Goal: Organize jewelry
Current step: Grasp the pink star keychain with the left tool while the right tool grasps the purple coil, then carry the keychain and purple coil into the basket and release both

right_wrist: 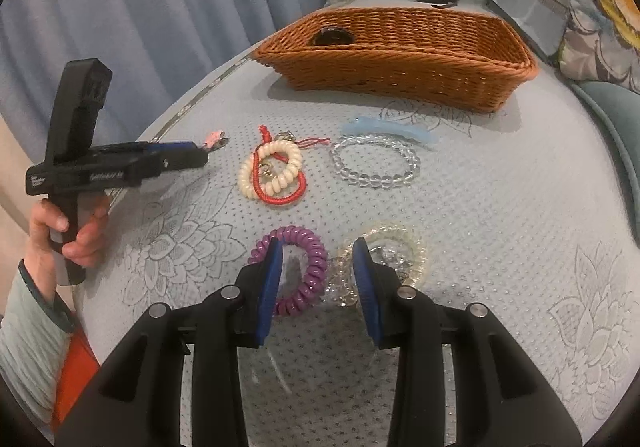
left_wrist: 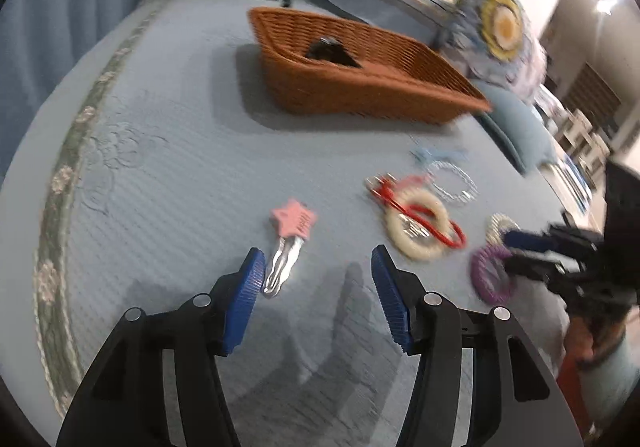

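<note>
Wicker basket [right_wrist: 400, 59] sits beyond our jewelry on the pale-blue quilted bed [right_wrist: 520, 207]. Our right gripper [right_wrist: 318, 271], jaws apart, straddles the purple coil bracelet [right_wrist: 308, 267]; our left gripper [left_wrist: 318, 267] gapes beside the star hair clip [left_wrist: 294, 223].

Indoor lighting is reading moderate and even. Two ceiling lights [left_wrist: 606, 5] are glaring at upper right of the left view. That view is smearing with motion blur, worst toward the right edge. The right view is holding sharp. The basket [right_wrist: 400, 63] is casting a soft shadow leftward. Fisheye bending and dark vignetting are showing at all corners.
</note>
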